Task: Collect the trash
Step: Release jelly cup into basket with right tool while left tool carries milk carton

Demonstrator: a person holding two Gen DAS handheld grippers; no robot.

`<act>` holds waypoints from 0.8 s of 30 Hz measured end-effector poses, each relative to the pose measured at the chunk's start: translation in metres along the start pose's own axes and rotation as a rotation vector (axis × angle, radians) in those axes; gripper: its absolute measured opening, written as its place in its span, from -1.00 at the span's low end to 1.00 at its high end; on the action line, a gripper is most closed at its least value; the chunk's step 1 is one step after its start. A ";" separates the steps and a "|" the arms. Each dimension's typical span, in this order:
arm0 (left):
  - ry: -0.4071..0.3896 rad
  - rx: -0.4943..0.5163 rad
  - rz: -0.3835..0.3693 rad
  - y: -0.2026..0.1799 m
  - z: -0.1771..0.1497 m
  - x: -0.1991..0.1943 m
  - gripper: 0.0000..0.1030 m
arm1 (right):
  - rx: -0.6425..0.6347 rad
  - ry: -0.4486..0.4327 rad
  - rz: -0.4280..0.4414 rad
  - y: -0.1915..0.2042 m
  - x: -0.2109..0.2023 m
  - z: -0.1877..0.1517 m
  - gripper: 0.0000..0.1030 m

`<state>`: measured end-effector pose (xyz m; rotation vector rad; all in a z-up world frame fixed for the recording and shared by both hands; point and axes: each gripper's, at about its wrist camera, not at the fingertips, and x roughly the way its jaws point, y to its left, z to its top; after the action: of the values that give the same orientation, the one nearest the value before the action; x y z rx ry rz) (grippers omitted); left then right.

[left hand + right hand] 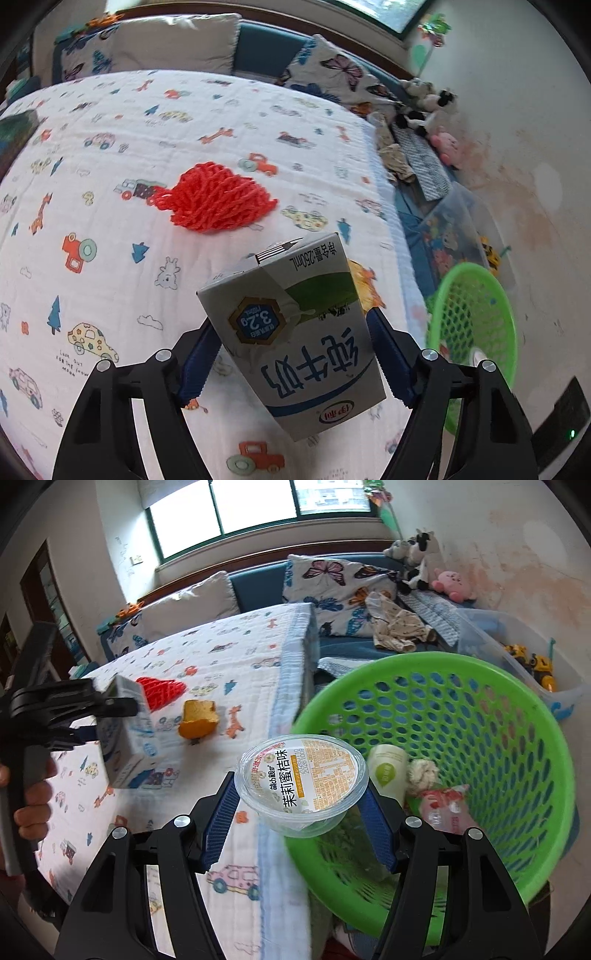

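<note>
We have 2 pieces of trash in hand at once; our left gripper (295, 354) is clenched on a milk carton (291, 332), its blue pads (195, 369) pressing the 2 broad faces low down, so the carton hangs tilted above the bed cover (110, 147); our right gripper (299, 812) grasps a clear plastic cup (301, 781) by its wall just under the printed foil lid, and the cup sits over the near rim of the green basket (480, 686). We judge the carton light and probably empty, with soft cardboard walls that will dent under a hard squeeze; a flat grip across the wide faces, as we have it, seems the safest, since the folded top corners would crumple. The cup looks thin, smooth and a little slippery; its round wall gives the pads only a narrow line of contact, so we would keep it level and avoid twisting, or it may pivot or pop out. Inside the basket lie a paper cup (388, 771), a wad of tissue (423, 770) and a red-and-white wrapper (443, 805). Left on the bed are a red foam net (221, 199), very light, springy and easy to pinch anywhere, and an orange peel (197, 718), soft and curled, best taken across its raised edge; both lie well apart from the basket.
</note>
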<state>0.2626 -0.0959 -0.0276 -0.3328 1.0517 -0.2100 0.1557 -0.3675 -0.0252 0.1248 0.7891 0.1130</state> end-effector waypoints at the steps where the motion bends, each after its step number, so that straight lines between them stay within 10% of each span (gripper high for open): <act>1: -0.002 0.011 -0.008 -0.003 -0.001 -0.003 0.45 | 0.007 -0.006 -0.018 -0.005 -0.004 0.001 0.25; 24: -0.001 0.259 -0.207 -0.123 -0.012 -0.020 0.45 | 0.155 -0.032 -0.202 -0.099 -0.041 -0.012 0.54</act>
<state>0.2414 -0.2057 0.0280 -0.2061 0.9753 -0.5267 0.1238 -0.4700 -0.0206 0.1926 0.7736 -0.1415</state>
